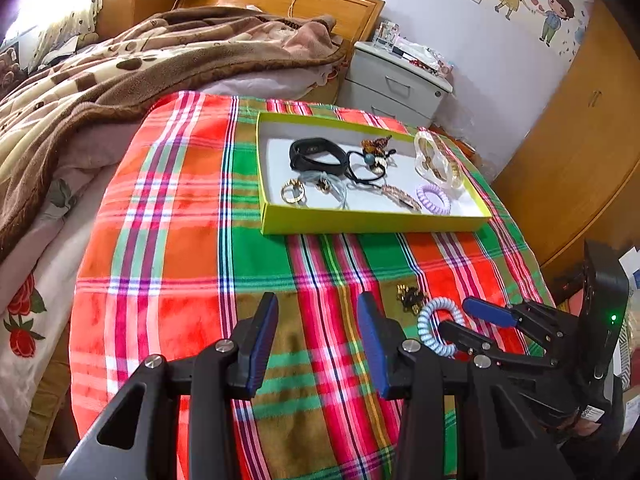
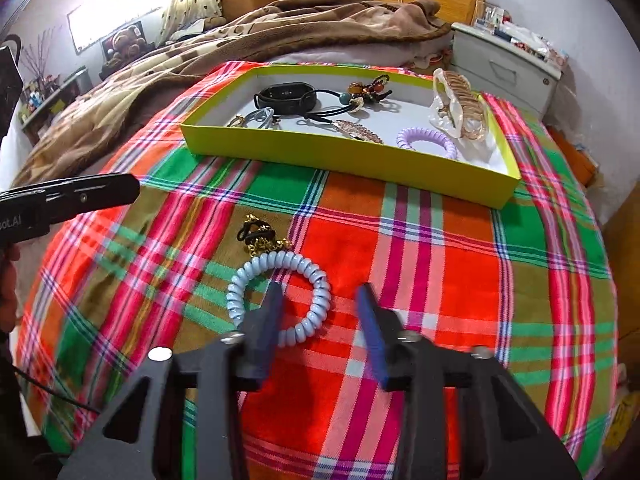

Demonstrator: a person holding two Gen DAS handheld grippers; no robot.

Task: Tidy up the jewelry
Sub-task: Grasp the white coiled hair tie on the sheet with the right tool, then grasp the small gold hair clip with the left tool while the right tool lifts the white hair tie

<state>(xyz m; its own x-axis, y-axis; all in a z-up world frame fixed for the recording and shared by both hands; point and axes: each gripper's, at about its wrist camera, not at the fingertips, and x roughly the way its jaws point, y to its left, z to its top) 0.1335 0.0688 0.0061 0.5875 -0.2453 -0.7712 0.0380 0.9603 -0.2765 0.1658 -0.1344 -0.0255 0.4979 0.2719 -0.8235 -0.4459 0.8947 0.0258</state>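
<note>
Light blue coil hair tie (image 2: 279, 298) on plaid cloth (image 2: 460, 280), near side of green tray (image 2: 344, 158), touching gold chain (image 2: 260, 236). Light, squishy, bouncy. Best to pinch one side of ring. Right gripper (image 2: 320, 312) wide open, empty, 1 finger inside ring. Left gripper (image 1: 318, 320) open, empty.

Bright, even daylight fills both fisheye views, strongest at the curtained window (image 2: 120, 12) beyond the bed, where it blows out to white glare. Shadows under the green tray (image 1: 360, 226) are soft and faint. Straight lines bow hard toward the dark vignetted corners, and edges smear slightly throughout.
</note>
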